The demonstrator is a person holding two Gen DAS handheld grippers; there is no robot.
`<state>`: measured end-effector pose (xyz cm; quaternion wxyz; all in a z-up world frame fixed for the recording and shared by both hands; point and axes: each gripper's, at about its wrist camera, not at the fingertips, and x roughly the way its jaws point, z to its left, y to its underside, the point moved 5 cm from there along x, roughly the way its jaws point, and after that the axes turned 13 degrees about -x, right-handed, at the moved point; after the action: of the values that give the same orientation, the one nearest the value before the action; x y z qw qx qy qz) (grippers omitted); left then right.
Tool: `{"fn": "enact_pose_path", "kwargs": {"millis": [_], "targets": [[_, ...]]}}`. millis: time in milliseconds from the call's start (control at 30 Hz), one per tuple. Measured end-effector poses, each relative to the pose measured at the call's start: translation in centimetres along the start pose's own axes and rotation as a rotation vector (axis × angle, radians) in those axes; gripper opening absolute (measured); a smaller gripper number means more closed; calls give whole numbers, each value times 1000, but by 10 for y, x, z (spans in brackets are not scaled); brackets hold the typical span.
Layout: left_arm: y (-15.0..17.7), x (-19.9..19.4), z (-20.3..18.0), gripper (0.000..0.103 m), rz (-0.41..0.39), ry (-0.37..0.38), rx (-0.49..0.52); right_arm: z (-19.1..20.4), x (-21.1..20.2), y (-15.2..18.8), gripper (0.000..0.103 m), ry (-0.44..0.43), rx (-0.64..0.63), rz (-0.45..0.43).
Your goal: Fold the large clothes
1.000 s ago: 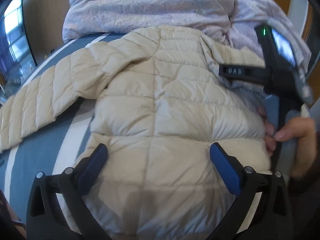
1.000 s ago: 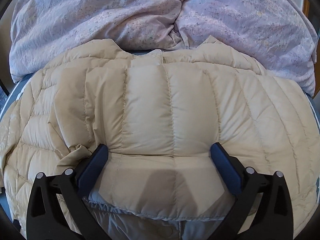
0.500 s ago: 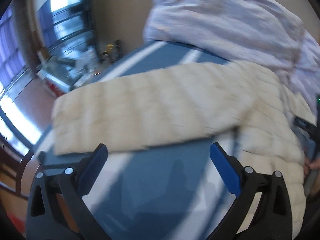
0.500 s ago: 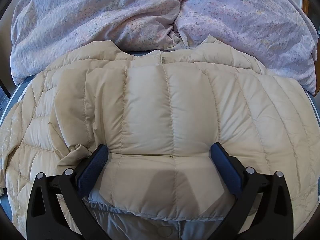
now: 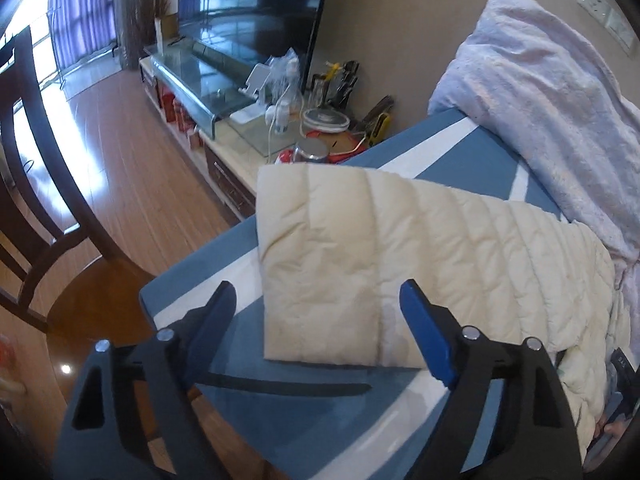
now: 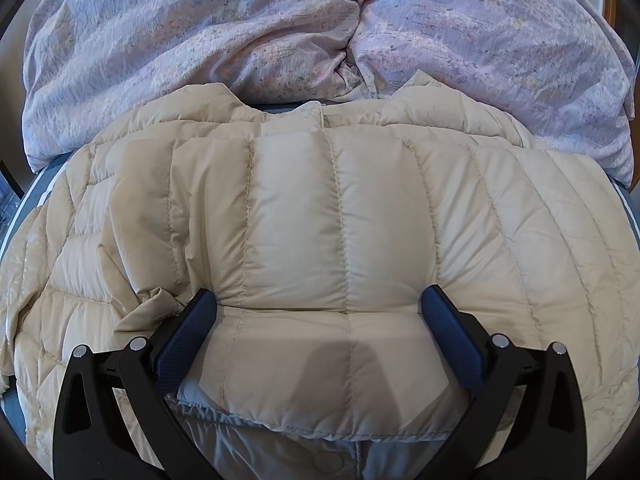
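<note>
The jacket (image 6: 340,220) lies spread on the bed (image 5: 320,420). Its sleeve (image 5: 360,272) stretches out just ahead of the left gripper (image 5: 320,320), whose jaws are spread and empty. The right gripper (image 6: 320,320), also spread, presses on the folded panel without pinching it. To fold well, I'd pinch the cuff (image 5: 316,320) edge squarely and carry the sleeve across the body, keeping the right one pinning.

We see the jacket (image 6: 336,232) lying on the bed (image 5: 472,152), its collar toward the duvet (image 6: 200,48) heaped along the far edge. Its sleeve (image 5: 360,256) stretches out to the bed's left edge, the cuff near that edge. Beyond that edge stands a cabinet (image 5: 224,160), and a chair (image 5: 44,184) stands off the near left corner.
</note>
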<state>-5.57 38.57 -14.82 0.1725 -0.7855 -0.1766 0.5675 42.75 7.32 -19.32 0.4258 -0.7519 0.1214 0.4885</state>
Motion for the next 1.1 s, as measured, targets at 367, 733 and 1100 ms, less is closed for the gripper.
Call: {"fn": "enact_pose_path", "kwargs": {"millis": [367, 733, 1100], "targets": [[1, 17, -2, 79, 1, 1, 1, 0, 0, 0, 102, -5, 5, 0], [1, 17, -4, 55, -26, -1, 2, -1, -1, 1, 102, -8, 7, 0], [1, 19, -8, 11, -15, 9, -7, -1, -1, 1, 102, -12, 9, 1]]}}
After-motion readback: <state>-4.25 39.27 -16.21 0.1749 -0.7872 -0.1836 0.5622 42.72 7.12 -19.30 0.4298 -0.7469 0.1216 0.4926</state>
